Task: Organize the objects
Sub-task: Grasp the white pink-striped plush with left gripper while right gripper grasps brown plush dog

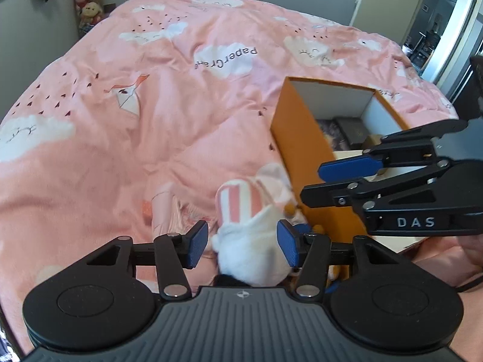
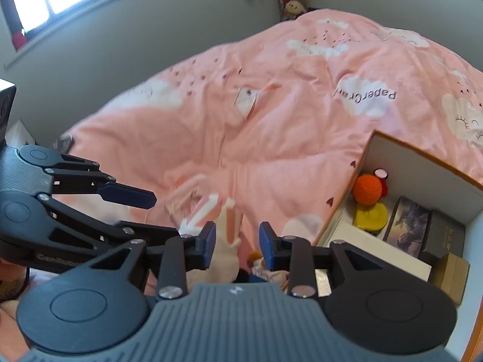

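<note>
Left wrist view, contents by size. Duvet (image 1: 151,114): pink, white clouds, covers the whole bed. Box (image 1: 302,138): orange outside, white inside, open top, sits on the duvet at right. Plush toy (image 1: 253,235): white body, pink-and-white striped ears, lies on the duvet just beside the box's near corner. Left gripper (image 1: 246,246): points down at the toy, jaws apart, the toy's white body between the blue pads; the right pad touches the plush, the left pad stands just clear, so no firm grip shows. Right gripper (image 1: 314,181): enters from the right above the box edge, jaws narrowly apart, nothing between them.

Right wrist view, same order. Box interior (image 2: 422,187): holds an orange ball (image 2: 367,188), a yellow piece (image 2: 369,215) below it, a dark picture tin (image 2: 407,226), a dark carton (image 2: 443,235), a white flat pack (image 2: 377,250). Right gripper (image 2: 238,246): its pads flank the toy's striped ear (image 2: 229,226) without pressing it. Left gripper (image 2: 142,211) reaches in from the left.
</note>
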The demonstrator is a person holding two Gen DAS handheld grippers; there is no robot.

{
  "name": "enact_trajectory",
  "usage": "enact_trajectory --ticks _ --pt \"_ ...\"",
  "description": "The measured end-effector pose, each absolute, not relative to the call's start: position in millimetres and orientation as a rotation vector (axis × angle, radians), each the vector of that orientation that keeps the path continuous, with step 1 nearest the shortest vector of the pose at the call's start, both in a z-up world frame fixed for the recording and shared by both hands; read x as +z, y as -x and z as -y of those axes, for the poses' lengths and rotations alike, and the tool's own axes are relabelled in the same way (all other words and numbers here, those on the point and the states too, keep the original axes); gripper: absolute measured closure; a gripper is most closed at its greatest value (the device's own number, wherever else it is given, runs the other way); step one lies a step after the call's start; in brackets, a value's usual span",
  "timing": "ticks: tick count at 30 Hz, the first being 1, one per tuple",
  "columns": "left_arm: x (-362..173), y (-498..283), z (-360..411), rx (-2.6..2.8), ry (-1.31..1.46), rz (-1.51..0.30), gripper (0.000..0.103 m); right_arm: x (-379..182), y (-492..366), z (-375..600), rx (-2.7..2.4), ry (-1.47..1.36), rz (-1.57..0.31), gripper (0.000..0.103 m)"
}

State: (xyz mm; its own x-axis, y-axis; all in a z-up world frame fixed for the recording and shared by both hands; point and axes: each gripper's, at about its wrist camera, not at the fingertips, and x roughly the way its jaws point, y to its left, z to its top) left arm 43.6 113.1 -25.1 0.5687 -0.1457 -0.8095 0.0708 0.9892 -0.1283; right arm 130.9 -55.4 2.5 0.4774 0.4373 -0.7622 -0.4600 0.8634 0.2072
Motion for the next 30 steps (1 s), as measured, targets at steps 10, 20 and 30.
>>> enact_trajectory --ticks 10,20,30 --pt "-59.1 -51.6 -124.7 -0.155 0.262 -0.999 0.034 -8.7 -129.8 48.5 0.451 0.120 -0.918 0.069" --pt "-71.9 -56.6 -118.4 -0.172 0.292 -0.994 0.043 -14.2 -132.6 49.4 0.428 0.130 -0.939 0.067" --pt "-22.2 -25.6 -117.8 -0.160 0.164 -0.935 0.048 -3.9 -130.0 46.3 0.447 0.168 -0.938 0.067"
